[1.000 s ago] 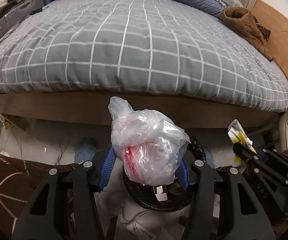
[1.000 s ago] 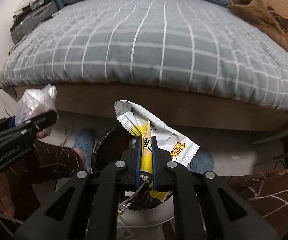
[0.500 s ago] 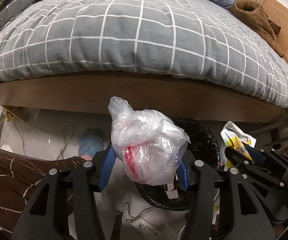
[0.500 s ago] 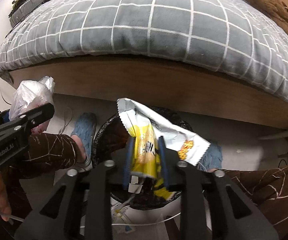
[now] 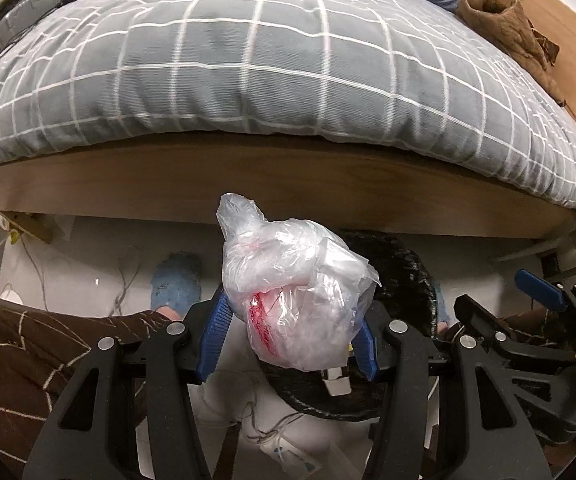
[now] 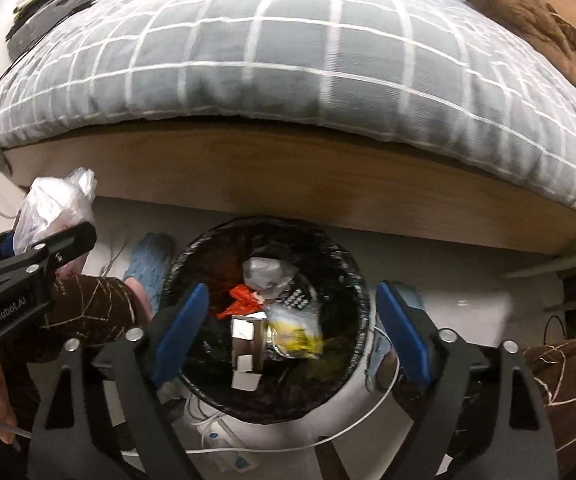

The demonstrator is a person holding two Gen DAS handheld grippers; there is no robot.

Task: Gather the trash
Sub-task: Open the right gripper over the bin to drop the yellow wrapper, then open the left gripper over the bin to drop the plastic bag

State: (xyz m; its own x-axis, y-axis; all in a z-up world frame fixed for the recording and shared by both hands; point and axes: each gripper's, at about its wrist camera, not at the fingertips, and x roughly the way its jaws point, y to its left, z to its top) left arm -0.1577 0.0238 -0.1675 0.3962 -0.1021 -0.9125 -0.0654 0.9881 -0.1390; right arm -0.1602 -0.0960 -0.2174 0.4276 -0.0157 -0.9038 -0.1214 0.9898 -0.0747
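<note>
A: Is the snack wrapper binned?
B: Yes, inside the trash bin; the right gripper jaws are opening, empty.
A: What's left?
B: The left gripper clenches the plastic bag beside the bin.

Grey checked duvet, brown garment, blue slipper underneath.

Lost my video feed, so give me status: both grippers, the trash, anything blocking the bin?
Right gripper opening, nothing between its pads, yellow wrapper in the bin. Left gripper clamped on the plastic bag. Bin mouth unobstructed.
</note>
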